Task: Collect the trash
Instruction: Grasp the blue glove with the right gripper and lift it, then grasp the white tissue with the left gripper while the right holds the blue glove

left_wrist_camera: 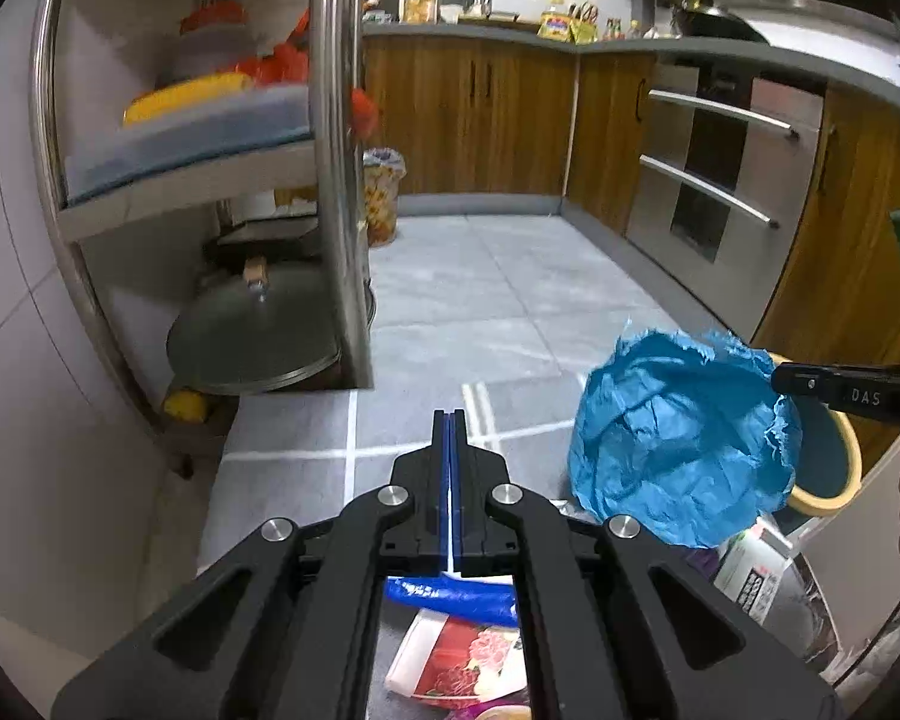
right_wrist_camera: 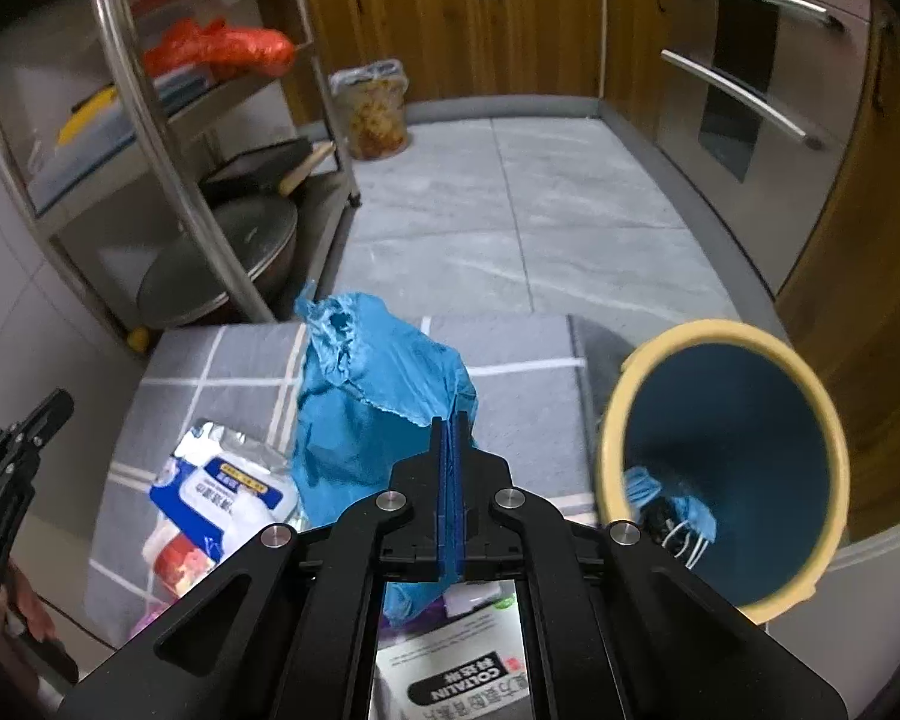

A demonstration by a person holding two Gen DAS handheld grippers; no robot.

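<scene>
Blue crumpled paper (right_wrist_camera: 378, 414) is pinched at its edge between the closed jaws of the right gripper (right_wrist_camera: 450, 420) and hangs lifted above the grey checked mat (right_wrist_camera: 222, 372). In the left wrist view the same paper (left_wrist_camera: 678, 444) is seen at 3 o'clock, gripped by the right gripper's fingertips (left_wrist_camera: 810, 381) coming in from the right edge. The left gripper (left_wrist_camera: 450, 420) is clenched with nothing visible between its blue pads. The round bin (right_wrist_camera: 720, 468), cream rim and blue inside, is at 3 o'clock of the paper in the right wrist view, close beside it; a small blue scrap with white strings (right_wrist_camera: 678, 516) lies in its bottom. More litter stays on the mat: a white-and-blue wrapper (right_wrist_camera: 228, 486) at 8 o'clock of the paper, and a grey box printed COLTALIN (right_wrist_camera: 456, 672) under the right gripper. A red-printed packet (left_wrist_camera: 456, 654) and a blue tube (left_wrist_camera: 450, 594) are seen beneath the left gripper. A steel rack (right_wrist_camera: 168, 138) with pans stands at 10 o'clock.
</scene>
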